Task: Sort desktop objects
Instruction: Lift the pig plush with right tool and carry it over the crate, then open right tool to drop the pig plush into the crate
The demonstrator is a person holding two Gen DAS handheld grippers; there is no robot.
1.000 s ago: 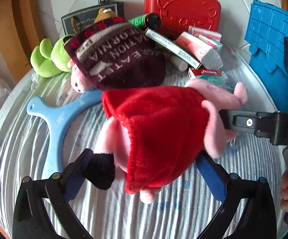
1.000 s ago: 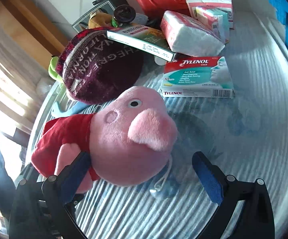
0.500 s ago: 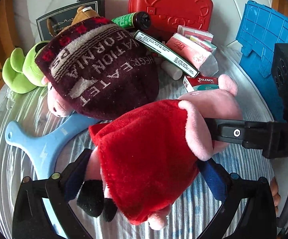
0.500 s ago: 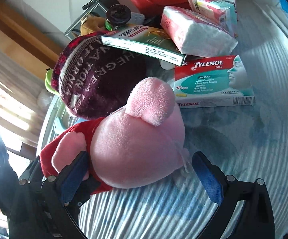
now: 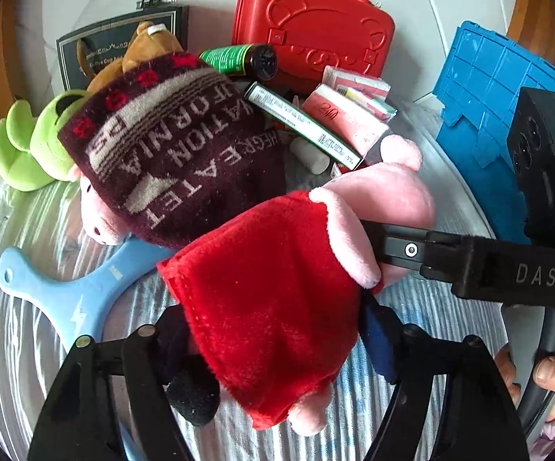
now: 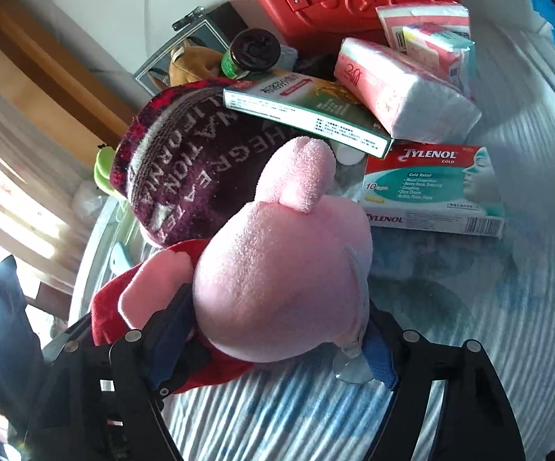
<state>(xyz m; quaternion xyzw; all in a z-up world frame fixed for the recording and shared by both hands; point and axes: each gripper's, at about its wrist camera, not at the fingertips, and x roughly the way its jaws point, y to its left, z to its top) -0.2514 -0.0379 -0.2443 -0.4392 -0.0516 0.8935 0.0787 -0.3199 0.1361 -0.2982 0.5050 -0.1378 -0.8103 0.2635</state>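
We take the pink pig plush in its red dress as our landmark, lying on the striped tablecloth. Far to its left we see a green plush, then a light blue paddle just left of the pig. Our left gripper is clamped on the pig's red body, both pads pressed into the fabric. Behind the pig lies a maroon knit hat, touching it. Our right gripper is clamped on the pig's pink head from its right side. Behind and right of the pig we find a Tylenol box, and far right a blue crate.
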